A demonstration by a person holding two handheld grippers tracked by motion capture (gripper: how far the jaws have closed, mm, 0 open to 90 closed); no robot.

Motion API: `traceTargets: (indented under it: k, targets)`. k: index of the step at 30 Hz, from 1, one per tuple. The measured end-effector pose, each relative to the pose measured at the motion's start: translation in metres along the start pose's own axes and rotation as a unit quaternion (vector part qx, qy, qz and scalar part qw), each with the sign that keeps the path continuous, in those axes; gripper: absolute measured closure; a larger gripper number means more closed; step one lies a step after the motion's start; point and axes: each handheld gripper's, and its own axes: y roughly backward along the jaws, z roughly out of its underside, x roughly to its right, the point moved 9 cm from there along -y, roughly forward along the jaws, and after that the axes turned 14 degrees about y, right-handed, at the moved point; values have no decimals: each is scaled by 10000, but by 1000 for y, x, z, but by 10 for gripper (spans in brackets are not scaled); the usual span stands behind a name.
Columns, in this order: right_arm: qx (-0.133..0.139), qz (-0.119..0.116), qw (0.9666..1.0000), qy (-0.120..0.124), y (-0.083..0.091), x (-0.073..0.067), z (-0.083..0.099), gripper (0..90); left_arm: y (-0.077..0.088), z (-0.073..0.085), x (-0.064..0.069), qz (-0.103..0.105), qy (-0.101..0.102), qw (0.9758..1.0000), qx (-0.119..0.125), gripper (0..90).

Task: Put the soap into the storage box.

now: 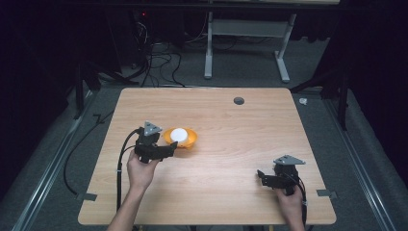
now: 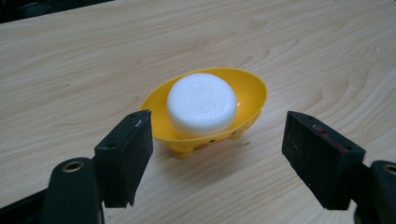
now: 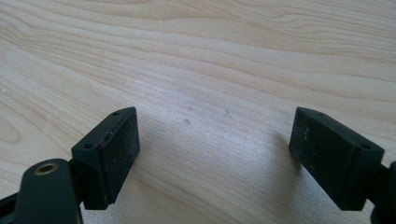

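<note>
Approach stage, nothing gripped yet.

Left gripper (image 2: 212, 154) jaws spread wide, empty, just short of the yellow dish (image 2: 156, 109) on the left half of the table (image 1: 231, 154); closing and lifting judged still to come. Right gripper (image 3: 212, 156) equally wide open, empty, well apart over bare wood. Dish oval, glossy, small feet beneath, holding a round white bar of soap (image 2: 201, 103), faintly pitted, upright.

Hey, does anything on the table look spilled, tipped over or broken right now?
Nothing stands out. The round white soap bar sits inside the yellow oval plastic dish, which stands upright on the light wooden table. No spill or damage shows.
</note>
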Motion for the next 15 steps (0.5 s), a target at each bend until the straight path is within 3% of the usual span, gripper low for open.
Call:
traceTargets:
  k: [15]
  targets:
    - [-2,0,10000,-6,0,0,0,170,12,9,-8,-22,64,9999,85,251]
